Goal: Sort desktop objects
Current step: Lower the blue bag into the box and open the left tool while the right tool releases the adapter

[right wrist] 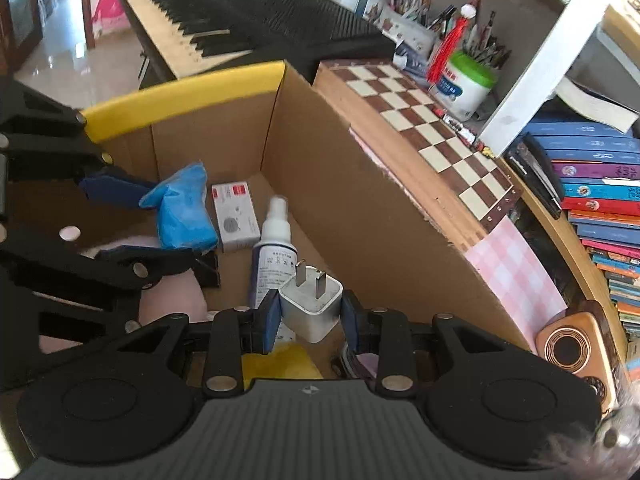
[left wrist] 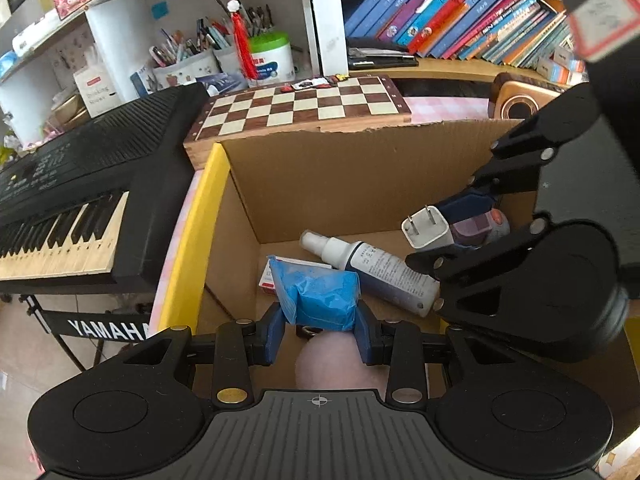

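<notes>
Both grippers hang inside an open cardboard box [left wrist: 340, 176]. My left gripper [left wrist: 320, 330] is shut on a crumpled blue plastic packet [left wrist: 316, 294], also seen in the right wrist view [right wrist: 184, 212]. My right gripper [right wrist: 308, 320] is shut on a white two-prong plug adapter [right wrist: 310, 306], which shows in the left wrist view [left wrist: 426, 228] held above the box floor. On the floor lie a white spray bottle [left wrist: 380, 270], a small white and red carton [right wrist: 236, 216], a pink soft thing [left wrist: 336, 364] and a small round jar [left wrist: 488, 226].
The box has a yellow rim [right wrist: 180, 96] and stands against a wooden chessboard case [left wrist: 304, 108]. A black Yamaha keyboard [left wrist: 80, 188] lies left of it. Pen pots, a green-lidded tub [left wrist: 270, 56] and a shelf of books [left wrist: 460, 16] stand behind. A wooden speaker [right wrist: 568, 348] sits at the right.
</notes>
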Demonstrator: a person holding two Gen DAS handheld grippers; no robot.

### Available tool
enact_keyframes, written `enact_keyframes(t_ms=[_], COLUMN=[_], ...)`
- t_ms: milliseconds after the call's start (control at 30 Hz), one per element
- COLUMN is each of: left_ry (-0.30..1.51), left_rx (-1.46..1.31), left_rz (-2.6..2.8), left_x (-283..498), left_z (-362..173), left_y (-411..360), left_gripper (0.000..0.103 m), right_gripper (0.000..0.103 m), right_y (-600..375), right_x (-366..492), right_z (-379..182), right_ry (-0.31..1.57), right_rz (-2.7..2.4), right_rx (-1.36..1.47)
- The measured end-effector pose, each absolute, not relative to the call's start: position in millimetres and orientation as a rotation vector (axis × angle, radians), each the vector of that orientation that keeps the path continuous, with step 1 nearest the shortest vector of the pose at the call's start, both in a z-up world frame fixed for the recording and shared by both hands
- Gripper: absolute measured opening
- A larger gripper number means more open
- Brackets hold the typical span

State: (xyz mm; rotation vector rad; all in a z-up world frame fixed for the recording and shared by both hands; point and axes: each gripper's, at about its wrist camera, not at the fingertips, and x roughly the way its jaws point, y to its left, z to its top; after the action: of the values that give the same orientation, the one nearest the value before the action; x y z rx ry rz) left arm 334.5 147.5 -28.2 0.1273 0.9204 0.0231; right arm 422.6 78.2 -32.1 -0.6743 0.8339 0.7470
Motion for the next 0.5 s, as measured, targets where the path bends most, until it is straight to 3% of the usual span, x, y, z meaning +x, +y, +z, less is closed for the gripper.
enact_keyframes(t_ms=[500], left_ry=[0.932], left_rx=[0.127], left_rz=[0.026], left_x=[339.7], left_z=[-28.2], left_y=[147.9], left_gripper=[0.038], right_gripper=[0.029], right_y=[82.1], right_x=[431.7], right_z=[-34.9], right_ry=[0.892], right_rz=[0.762], right_rx=[-0.671])
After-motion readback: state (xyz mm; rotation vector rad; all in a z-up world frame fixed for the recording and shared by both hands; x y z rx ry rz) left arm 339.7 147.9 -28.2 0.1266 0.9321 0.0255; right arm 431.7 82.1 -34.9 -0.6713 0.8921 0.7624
